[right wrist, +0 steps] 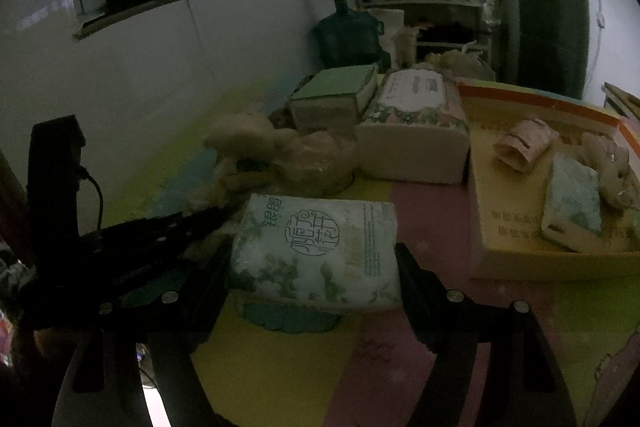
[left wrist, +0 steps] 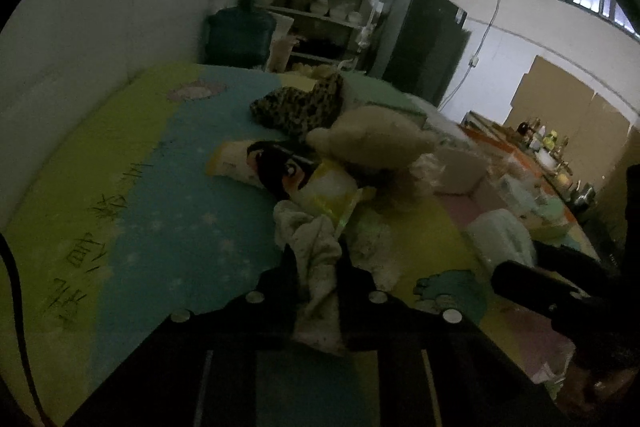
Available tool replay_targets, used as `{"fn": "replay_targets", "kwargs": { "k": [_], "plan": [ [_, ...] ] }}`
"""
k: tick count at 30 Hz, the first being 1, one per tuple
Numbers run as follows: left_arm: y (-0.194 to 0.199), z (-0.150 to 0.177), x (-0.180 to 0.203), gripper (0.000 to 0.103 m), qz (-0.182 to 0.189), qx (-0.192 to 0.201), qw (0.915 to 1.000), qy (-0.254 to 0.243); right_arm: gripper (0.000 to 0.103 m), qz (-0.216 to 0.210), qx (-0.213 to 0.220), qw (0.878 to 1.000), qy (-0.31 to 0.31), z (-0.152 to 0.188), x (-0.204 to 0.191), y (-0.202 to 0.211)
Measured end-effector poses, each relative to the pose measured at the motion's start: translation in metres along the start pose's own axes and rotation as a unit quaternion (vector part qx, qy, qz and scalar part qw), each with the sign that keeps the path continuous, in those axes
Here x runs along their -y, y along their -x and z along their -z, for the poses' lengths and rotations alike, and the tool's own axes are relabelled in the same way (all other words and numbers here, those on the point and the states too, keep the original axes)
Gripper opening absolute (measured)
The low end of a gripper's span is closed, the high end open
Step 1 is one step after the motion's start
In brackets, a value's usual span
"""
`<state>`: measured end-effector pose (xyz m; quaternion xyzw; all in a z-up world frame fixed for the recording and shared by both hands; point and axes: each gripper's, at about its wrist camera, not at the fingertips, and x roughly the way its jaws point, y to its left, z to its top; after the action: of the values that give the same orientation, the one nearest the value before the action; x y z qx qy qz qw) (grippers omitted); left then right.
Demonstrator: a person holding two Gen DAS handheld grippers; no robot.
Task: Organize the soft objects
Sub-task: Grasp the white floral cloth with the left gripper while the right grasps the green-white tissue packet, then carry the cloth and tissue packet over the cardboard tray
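Here my left gripper (left wrist: 318, 267) pinches a crumpled pale cloth (left wrist: 316, 247) on the colourful mat (left wrist: 160, 207), just in front of the cartoon pillow (left wrist: 288, 171). My right gripper (right wrist: 316, 267) clasps a floral tissue pack (right wrist: 316, 247), near the yellow tray (right wrist: 520, 259).

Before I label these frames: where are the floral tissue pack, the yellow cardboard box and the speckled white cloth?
floral tissue pack (right wrist: 314, 247): right wrist view, printed top.
yellow cardboard box (right wrist: 560, 263): right wrist view, front wall.
speckled white cloth (left wrist: 316, 267): left wrist view, pinched fold.
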<state>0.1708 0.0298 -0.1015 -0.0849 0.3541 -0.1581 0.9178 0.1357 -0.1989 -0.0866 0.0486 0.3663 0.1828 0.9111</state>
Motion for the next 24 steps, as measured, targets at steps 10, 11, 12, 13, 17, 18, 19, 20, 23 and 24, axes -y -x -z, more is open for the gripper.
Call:
{"fn": "replay_targets", "kwargs": {
  "k": [10,11,12,13,17,18,19,20,23,24],
  "plan": [
    [0.052,-0.015,0.009,0.017,0.008,0.063,0.9979,-0.01,0.078,-0.005,0.015,1.0,-0.002,-0.002,-0.002,0.011],
    [0.06,-0.018,0.01,0.017,0.007,0.074,0.9971,-0.013,0.078,-0.006,0.017,1.0,-0.003,-0.002,-0.002,0.013],
    [0.067,-0.02,0.012,0.017,0.006,0.082,0.9965,-0.016,0.078,-0.006,0.019,1.0,-0.005,-0.003,-0.001,0.014],
    [0.07,-0.022,0.013,0.017,0.004,0.087,0.9961,-0.018,0.078,-0.007,0.021,1.0,-0.006,-0.003,0.0,0.016],
    [0.085,-0.029,0.022,0.017,-0.004,0.107,0.9937,-0.032,0.078,-0.008,0.032,0.999,-0.007,-0.004,0.001,0.024],
    [0.087,-0.029,0.025,0.017,-0.004,0.11,0.9933,-0.034,0.078,-0.009,0.035,0.999,-0.007,-0.004,0.001,0.026],
    [0.089,-0.031,0.028,0.017,-0.004,0.113,0.9928,-0.038,0.078,-0.009,0.039,0.999,-0.007,-0.004,0.001,0.029],
    [0.09,-0.033,0.032,0.017,-0.004,0.116,0.9923,-0.043,0.078,-0.008,0.041,0.999,-0.007,-0.005,0.002,0.03],
    [0.091,-0.038,0.044,0.017,-0.002,0.12,0.9913,-0.055,0.078,-0.005,0.051,0.999,-0.006,-0.006,0.004,0.038],
    [0.091,-0.04,0.049,0.017,0.0,0.121,0.9908,-0.061,0.078,-0.004,0.055,0.998,-0.007,-0.006,0.006,0.041]
  ]
}}
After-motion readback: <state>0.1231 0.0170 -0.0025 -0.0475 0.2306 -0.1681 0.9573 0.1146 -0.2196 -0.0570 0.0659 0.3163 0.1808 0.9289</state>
